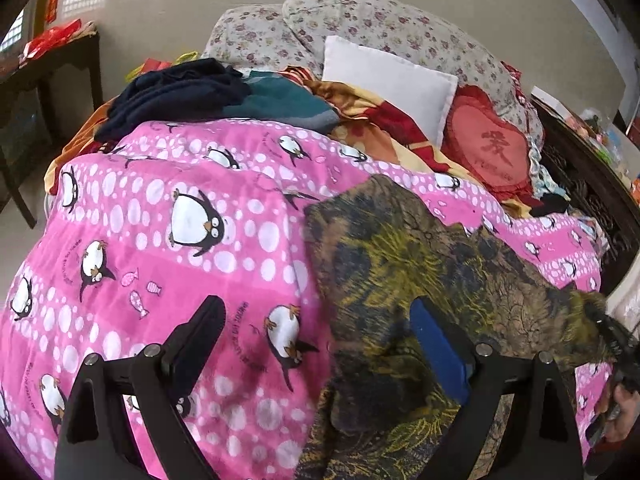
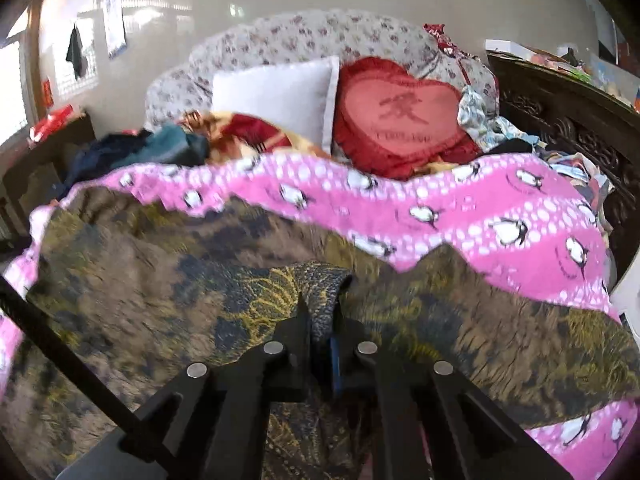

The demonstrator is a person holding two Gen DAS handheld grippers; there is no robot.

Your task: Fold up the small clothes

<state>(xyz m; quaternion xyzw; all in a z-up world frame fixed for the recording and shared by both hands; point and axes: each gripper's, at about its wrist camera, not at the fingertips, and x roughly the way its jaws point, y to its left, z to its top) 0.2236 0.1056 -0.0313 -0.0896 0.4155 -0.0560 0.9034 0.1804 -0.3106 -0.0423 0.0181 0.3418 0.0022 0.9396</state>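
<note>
A dark olive, yellow and slate patterned garment of thin printed fabric (image 1: 420, 264) is lying spread across a pink fleece blanket printed with penguins and white dots (image 1: 160, 216) on a cluttered bed, its near end hanging toward the cameras. The left gripper (image 1: 316, 320) is hovering above the bed with its black fingers spread wide, one finger over the pink blanket and the blue-padded one over the garment, gripping nothing. The right gripper (image 2: 320, 312) is pinching a bunched fold of the same garment (image 2: 160, 280) between its pressed-together fingers, the cloth rising in a ridge just ahead of the tips; in the left wrist view that gripper is appearing at the far right edge, drawing the garment's corner out to a point. Small dark lettering is running in arcs beside the penguins on the blanket, too fine to read. Behind, a red heart-shaped frilled cushion (image 2: 400, 120) is showing a large embroidered Chinese character with a short line of letters under it, illegible from here. A plain white square pillow (image 2: 276, 96) is leaning beside the cushion against floral-print bedding (image 1: 360, 20), and a heap of navy and teal clothes (image 1: 224, 96) is sitting beyond the blanket's far edge.
</note>
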